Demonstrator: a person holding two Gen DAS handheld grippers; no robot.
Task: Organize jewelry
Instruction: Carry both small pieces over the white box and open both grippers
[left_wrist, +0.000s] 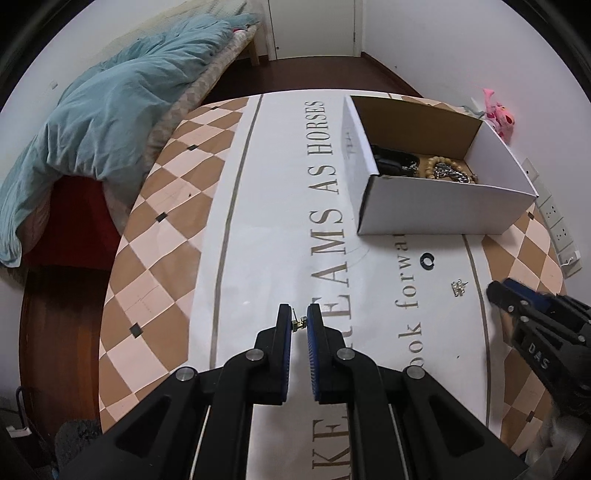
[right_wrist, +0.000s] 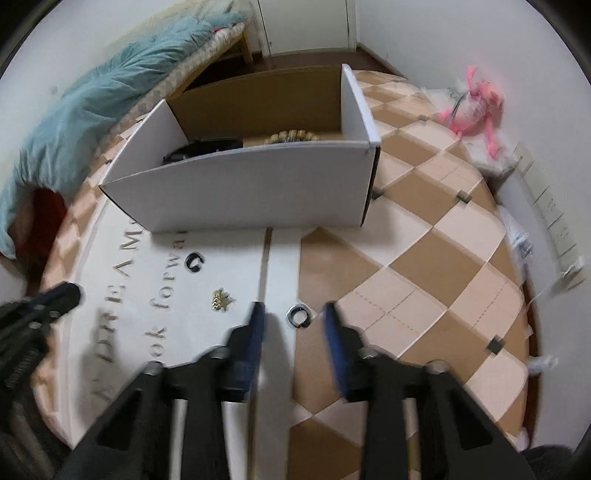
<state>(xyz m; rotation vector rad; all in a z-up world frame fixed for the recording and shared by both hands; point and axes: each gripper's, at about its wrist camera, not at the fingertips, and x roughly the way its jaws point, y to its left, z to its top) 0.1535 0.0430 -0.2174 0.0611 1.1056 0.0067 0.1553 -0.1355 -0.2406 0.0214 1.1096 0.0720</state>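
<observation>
left gripper (left_wrist: 299, 322) pinches a small gold earring (left_wrist: 298, 323); right gripper (right_wrist: 293, 317) spreads wide around a silver ring (right_wrist: 299, 316), near the white box (right_wrist: 258, 188).

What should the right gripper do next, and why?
Probably lower a little and close on the silver ring. The right gripper is open, its jaws on either side of the ring, which lies on the table outside the box. The left gripper already holds a small earring.
</observation>
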